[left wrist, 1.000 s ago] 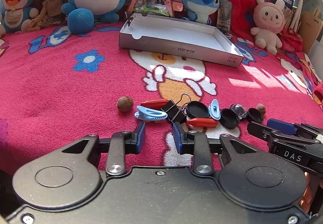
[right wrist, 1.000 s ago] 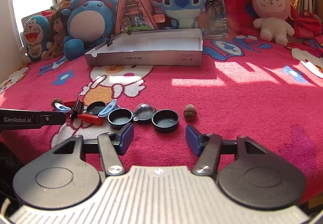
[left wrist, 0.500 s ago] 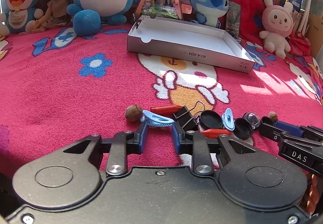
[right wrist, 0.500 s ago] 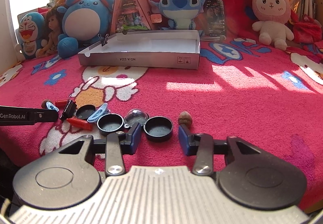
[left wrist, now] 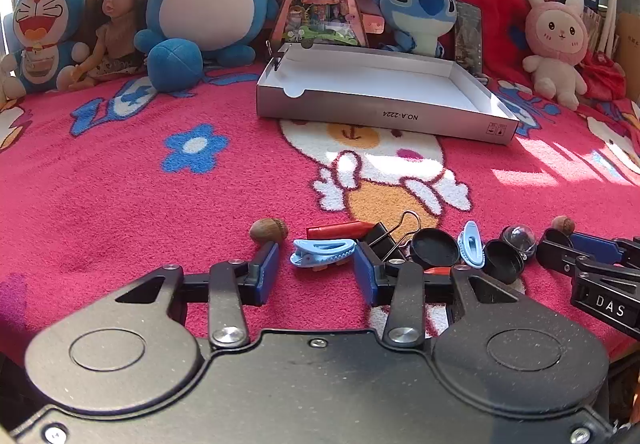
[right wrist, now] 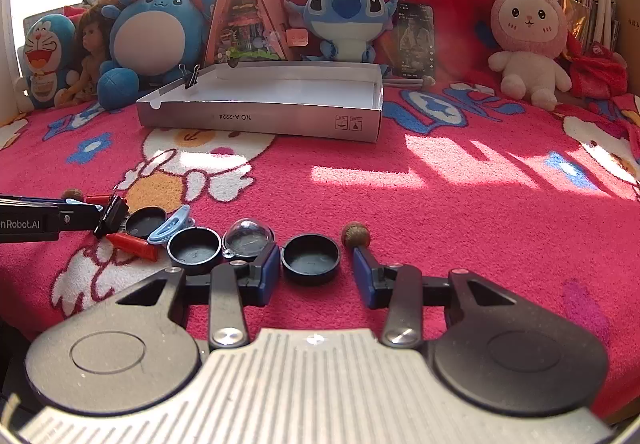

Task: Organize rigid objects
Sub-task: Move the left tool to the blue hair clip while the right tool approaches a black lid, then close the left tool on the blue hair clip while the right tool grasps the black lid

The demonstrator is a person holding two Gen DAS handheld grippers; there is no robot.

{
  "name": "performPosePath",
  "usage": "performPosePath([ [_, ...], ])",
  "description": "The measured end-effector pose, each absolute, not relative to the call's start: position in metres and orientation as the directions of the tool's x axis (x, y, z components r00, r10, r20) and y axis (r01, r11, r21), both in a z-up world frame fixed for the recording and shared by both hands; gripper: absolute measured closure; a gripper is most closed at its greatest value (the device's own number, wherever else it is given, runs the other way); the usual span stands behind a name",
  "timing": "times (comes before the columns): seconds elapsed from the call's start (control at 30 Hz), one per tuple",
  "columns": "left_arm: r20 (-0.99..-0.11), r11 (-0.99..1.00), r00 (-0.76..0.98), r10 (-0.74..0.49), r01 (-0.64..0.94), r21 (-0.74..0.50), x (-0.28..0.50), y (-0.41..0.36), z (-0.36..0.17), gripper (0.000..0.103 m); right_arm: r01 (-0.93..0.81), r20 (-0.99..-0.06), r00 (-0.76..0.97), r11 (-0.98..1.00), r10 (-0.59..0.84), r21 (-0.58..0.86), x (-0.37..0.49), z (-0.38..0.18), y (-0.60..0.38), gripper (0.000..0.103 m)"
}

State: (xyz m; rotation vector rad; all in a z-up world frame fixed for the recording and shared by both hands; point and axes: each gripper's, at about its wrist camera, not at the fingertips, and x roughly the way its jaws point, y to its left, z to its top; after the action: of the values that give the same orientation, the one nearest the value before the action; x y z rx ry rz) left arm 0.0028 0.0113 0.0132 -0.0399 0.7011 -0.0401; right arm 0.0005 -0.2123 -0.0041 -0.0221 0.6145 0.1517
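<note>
Two grippers sit low over a row of small hard items along the lower middle of both views, on the red blanket (left wrist: 120, 183); the open box (left wrist: 384, 111) waits above centre, looks empty bar a binder clip on its far-left rim. Left gripper (left wrist: 316, 268): jaws opening, blue clip (left wrist: 322, 250) between the pads with gaps either side, so not gripped. Clip is light, stiff plastic, curved and toothed; likely to twist out if pinched at the tips, so I'd take it across the flat sides mid-body. Acorn (left wrist: 269, 230) touches or sits just behind the left pad, could get nudged. Red tube (left wrist: 340, 230) and black binder clip (left wrist: 380, 240) crowd the right pad. Right gripper (right wrist: 314, 270): jaws apart, black cap (right wrist: 311, 258) between them, not touched as far as I can tell. Cap is light, rigid, smooth round wall, so it may squirt sideways; grip across the full diameter, pads square to the rim. Clear dome (right wrist: 248, 238) sits just behind the left pad, second acorn (right wrist: 355, 234) just behind the right one; dome is probably thin, brittle plastic, so go easy there. Soft pile underneath means things tip when pushed.
</note>
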Motion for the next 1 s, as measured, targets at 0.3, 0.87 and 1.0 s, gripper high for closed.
performPosePath([
  [0.3, -0.631, 0.998, 0.773, -0.056, 0.043, -0.036, 0.006, 0.008, 0.008, 0.070, -0.146, -0.570, 0.812, 0.989, 0.122, 0.003, 0.000, -0.005, -0.208, 0.054],
  [0.87, -0.632, 0.999, 0.774, 0.032, -0.034, 0.008, -0.008, 0.036, 0.010, 0.061, -0.118, -0.560, 0.822, 0.993, 0.103, 0.009, 0.000, -0.006, -0.208, 0.044],
  [1.0, -0.632, 1.000, 0.774, 0.019, -0.030, -0.006, -0.009, 0.036, 0.013, 0.064, -0.119, -0.561, 0.821, 0.993, 0.102, 0.007, -0.001, -0.006, -0.208, 0.044],
])
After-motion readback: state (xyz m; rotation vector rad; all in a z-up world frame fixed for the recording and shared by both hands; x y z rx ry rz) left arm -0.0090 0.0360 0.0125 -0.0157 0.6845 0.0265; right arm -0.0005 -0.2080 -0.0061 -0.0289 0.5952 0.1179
